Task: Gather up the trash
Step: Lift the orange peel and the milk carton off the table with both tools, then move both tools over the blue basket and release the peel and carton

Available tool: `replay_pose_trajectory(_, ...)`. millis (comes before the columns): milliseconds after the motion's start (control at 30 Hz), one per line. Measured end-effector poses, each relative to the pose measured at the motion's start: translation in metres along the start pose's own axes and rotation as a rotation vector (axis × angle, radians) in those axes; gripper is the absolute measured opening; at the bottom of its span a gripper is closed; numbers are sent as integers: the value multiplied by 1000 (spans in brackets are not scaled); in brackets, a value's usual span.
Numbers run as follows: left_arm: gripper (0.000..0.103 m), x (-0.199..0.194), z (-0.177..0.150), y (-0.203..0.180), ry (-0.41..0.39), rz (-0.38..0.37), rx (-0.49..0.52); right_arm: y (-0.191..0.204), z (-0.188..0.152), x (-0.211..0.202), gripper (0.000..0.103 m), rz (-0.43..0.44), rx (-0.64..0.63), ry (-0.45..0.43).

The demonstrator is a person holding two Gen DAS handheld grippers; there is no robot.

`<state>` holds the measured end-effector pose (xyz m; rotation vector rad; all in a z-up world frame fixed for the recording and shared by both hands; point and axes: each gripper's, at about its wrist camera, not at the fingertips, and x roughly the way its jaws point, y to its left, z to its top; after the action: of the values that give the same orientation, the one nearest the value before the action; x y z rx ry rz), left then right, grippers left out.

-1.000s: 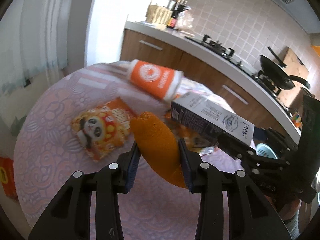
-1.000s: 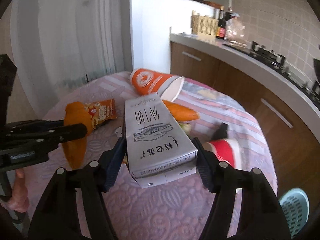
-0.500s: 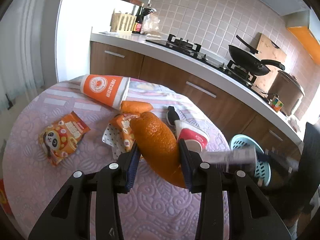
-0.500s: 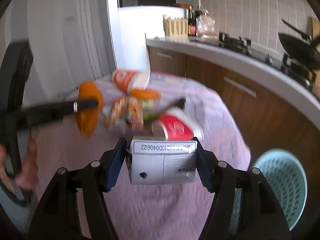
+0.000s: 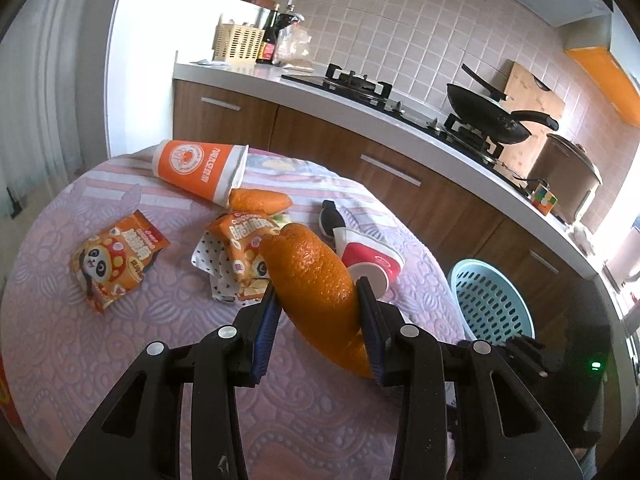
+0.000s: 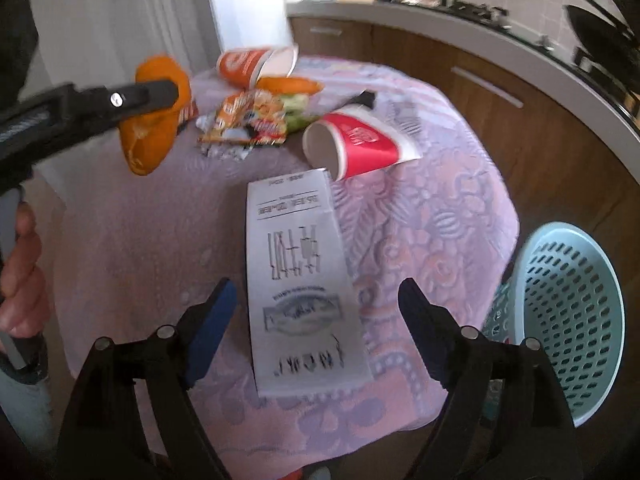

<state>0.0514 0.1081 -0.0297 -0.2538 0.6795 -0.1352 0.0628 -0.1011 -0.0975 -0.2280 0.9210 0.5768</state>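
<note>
1. The left gripper [image 5: 318, 322] pinches a piece of orange peel [image 5: 316, 292] between its blue-padded fingers [image 5: 266, 320], holding it above the near part of a round tabletop [image 5: 120, 344] under a lilac patterned cloth; in the right wrist view the same peel hangs at the far left, with a person's hand [image 6: 22, 276] on the grip below it.
2. The right gripper [image 6: 318, 308] has its fingers [image 6: 212, 320] spread wide, having just been opening; a grey printed carton [image 6: 302, 280] lies between them, blurred, touching neither pad; whether it rests on the cloth or is in the air cannot be told.
3. A pale blue perforated basket [image 6: 568, 300] stands just off the tabletop's right edge, below the cloth's hem; the carton is left of it, not inside.
4. Farther across the tabletop, a red paper cup [image 5: 368, 260] lies on its side, with a black object [image 5: 330, 218] just beyond it; left of the cup sits a heap of orange snack wrappers [image 5: 244, 248] over spotted paper, and a carrot-coloured piece [image 5: 260, 200] lies at the mouth of a tipped orange cup [image 5: 200, 168].
5. A panda-printed snack bag [image 5: 116, 256] lies alone at the left, apart from the heap.
</note>
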Motion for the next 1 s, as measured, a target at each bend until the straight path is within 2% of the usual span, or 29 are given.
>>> replay_pose_trajectory(67,36,1,0,-2,4,-2,4,10,7,12,76,-24,-56,48)
replay_pose_trajectory(100,36,1,0,-2,5,-3,6,12,9,16,61,-32,-73,62)
replay_pose_trajectory(133,36,1,0,-3,6,-3,8,14,11,20,57,-16,-76,79)
replay_pose_trajectory(200,36,2,0,-6,5,-7,13,15,13,19,56,-16,-79,79)
replay_pose_trajectory(400,36,0,6,-18,-23,-39,19,1,13,-21,55,-3,-42,-36)
replay_pose_trajectory(500,36,2,13,-33,-30,-96,34,-28,16,-53,55,-37,31,-119)
replay_pose_trajectory(633,36,17,19,-63,-17,-124,89,-70,16,-79,55,-109,110,-182)
replay_pose_trajectory(833,36,58,25,-126,39,-198,167,-136,-1,-95,55,-184,253,-214)
replay_pose_trajectory(1000,36,99,21,-179,105,-250,230,-184,-24,-96,55,-222,363,-204)
